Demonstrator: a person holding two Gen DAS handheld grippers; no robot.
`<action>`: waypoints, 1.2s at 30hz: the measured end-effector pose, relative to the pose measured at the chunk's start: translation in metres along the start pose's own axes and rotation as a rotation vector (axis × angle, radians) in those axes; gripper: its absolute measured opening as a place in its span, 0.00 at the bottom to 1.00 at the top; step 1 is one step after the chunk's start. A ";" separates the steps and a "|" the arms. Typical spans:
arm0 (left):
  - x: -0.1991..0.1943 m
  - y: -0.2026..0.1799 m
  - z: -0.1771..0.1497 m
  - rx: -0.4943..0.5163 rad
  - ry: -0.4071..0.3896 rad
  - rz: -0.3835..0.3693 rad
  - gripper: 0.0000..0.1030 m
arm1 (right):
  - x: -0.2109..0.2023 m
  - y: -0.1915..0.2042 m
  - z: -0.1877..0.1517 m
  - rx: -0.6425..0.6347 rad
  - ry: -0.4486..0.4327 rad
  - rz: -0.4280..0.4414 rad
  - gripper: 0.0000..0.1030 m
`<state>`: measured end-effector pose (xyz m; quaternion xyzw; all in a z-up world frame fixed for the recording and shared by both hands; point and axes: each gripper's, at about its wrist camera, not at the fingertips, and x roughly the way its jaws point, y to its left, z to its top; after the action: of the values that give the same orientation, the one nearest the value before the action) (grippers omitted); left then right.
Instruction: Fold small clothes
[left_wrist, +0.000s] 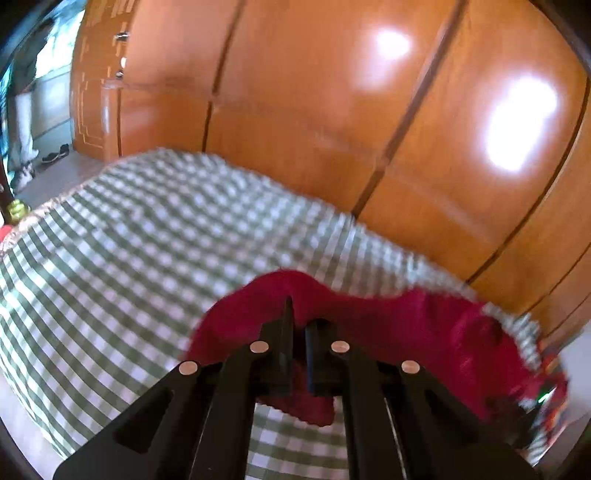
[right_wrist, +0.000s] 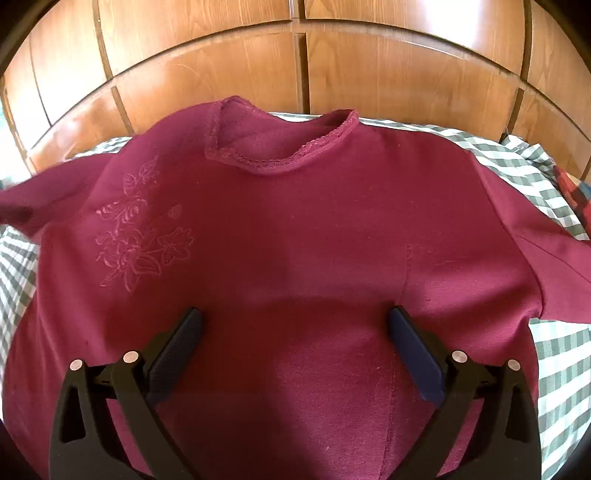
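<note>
Gripping a fold of the red top (left_wrist: 388, 325), the left tongs (left_wrist: 297, 332) are closed on the cloth and hold it raised off the checked bed cover (left_wrist: 129, 258), probably to carry that side over the body. Right tongs (right_wrist: 295, 328) hang wide open above the chest, pinching nothing. Top (right_wrist: 295, 240) lies front-up, collar toward the bed's far edge by the wooden wardrobe (right_wrist: 369, 66), sleeves reaching toward both side edges
</note>
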<state>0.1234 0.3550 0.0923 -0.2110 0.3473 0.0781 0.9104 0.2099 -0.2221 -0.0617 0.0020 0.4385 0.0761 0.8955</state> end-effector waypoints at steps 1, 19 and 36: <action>-0.006 0.002 0.008 -0.025 -0.012 -0.014 0.03 | 0.000 0.000 0.000 -0.001 -0.001 0.000 0.96; 0.134 0.080 0.035 -0.267 0.160 0.450 0.63 | 0.001 -0.002 -0.002 -0.012 -0.006 -0.004 0.97; 0.152 0.121 -0.008 -0.491 0.103 0.289 0.30 | 0.002 -0.001 -0.002 -0.025 -0.004 -0.013 0.97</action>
<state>0.1968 0.4591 -0.0539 -0.3772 0.3901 0.2779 0.7926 0.2091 -0.2228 -0.0644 -0.0120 0.4355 0.0757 0.8969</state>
